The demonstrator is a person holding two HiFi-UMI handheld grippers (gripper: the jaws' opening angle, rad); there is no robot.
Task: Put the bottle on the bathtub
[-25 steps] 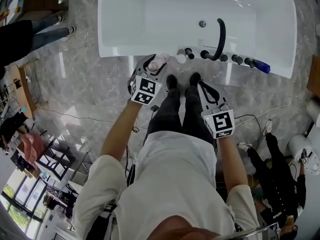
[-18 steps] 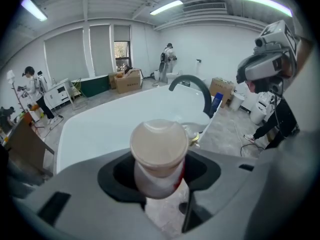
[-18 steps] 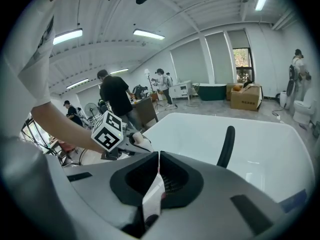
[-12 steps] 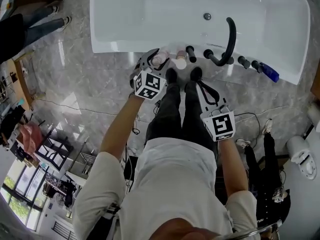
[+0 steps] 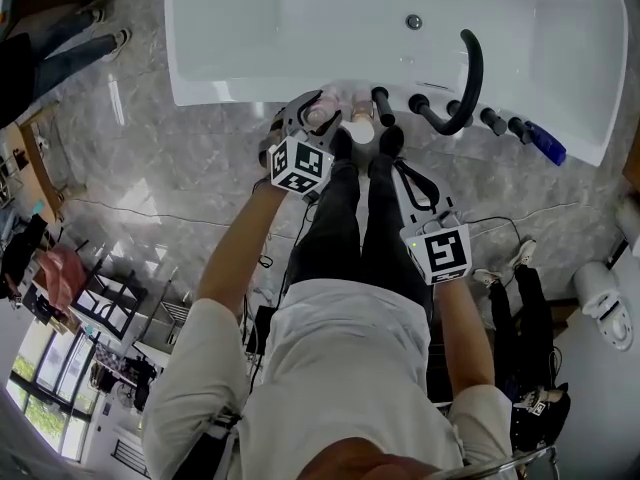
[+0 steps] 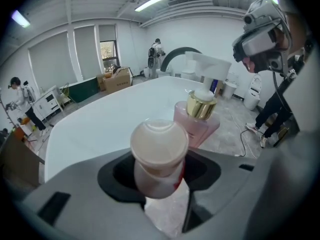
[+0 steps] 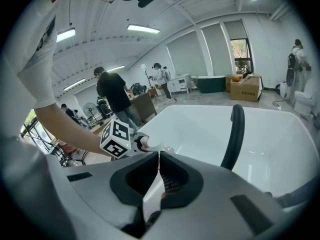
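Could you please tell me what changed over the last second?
The left tool, clamped on the bottle, has come down closer to the bathtub rim. Its grip is unchanged; the right tool stays shut and empty. The pink bottle stays on the rim.

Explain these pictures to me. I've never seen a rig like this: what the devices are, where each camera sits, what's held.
A person holds a two-jaw gripper in each hand. The head view looks down from a camera on their head; the other two views come from cameras riding on the grippers. The left gripper is closed on a pale bottle at the near rim of a white bathtub, beside a pink gold-capped bottle standing there. The right gripper is shut and empty. A black faucet and blue bottle also sit on the rim.
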